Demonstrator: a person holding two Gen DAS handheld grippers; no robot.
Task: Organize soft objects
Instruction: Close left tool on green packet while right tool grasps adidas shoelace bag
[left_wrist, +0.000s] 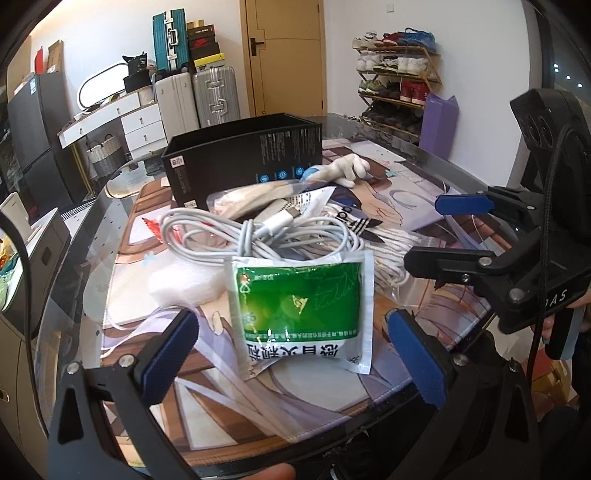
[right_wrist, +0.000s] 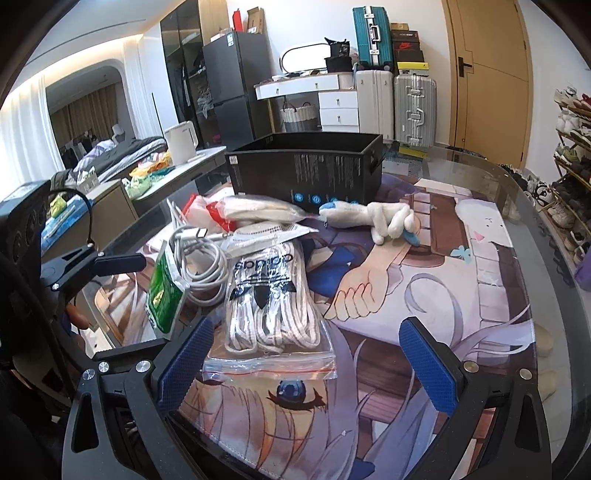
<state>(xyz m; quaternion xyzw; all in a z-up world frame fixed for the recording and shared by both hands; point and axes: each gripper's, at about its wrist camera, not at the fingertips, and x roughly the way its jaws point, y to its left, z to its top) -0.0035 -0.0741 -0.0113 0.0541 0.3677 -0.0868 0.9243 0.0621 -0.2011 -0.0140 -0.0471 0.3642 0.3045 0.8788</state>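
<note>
A pile of soft items lies on the printed desk mat (left_wrist: 258, 398). A green and white sachet (left_wrist: 301, 312) leans upright just beyond my open left gripper (left_wrist: 291, 350). Behind it lie a coiled white cable (left_wrist: 258, 236), a white foam block (left_wrist: 184, 284) and bagged items. A clear zip bag of white laces (right_wrist: 273, 314) lies just in front of my open right gripper (right_wrist: 306, 354). A white plush toy (right_wrist: 384, 221) lies by the open black box (right_wrist: 306, 170). The sachet (right_wrist: 164, 295) and cable (right_wrist: 203, 269) show left in the right wrist view.
The right gripper (left_wrist: 458, 229) shows at the right of the left wrist view; the left gripper (right_wrist: 110, 266) shows at the left of the right wrist view. The glass table's edge (right_wrist: 535, 206) curves around the mat. Suitcases, drawers and a shoe rack stand beyond.
</note>
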